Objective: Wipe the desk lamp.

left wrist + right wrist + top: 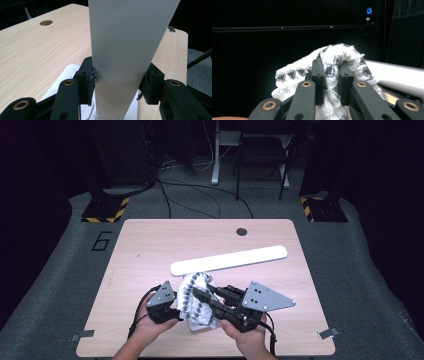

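Observation:
A white cloth (197, 300) with a black pattern is bunched up between my two grippers near the table's front edge. My right gripper (196, 293) comes in from the right and is shut on a fold of the cloth (332, 72), which bulges above the jaws. My left gripper (178, 309) is shut on a smooth white flat piece (125, 45). That piece stands upright between the jaws, with both pads pressed on its edges. In the high view the cloth covers most of it.
A long white bar (230, 259) lies across the middle of the wooden table (150, 245), just beyond the cloth. A round cable hole (242, 231) sits near the far edge. Dark stands and cables are on the floor behind.

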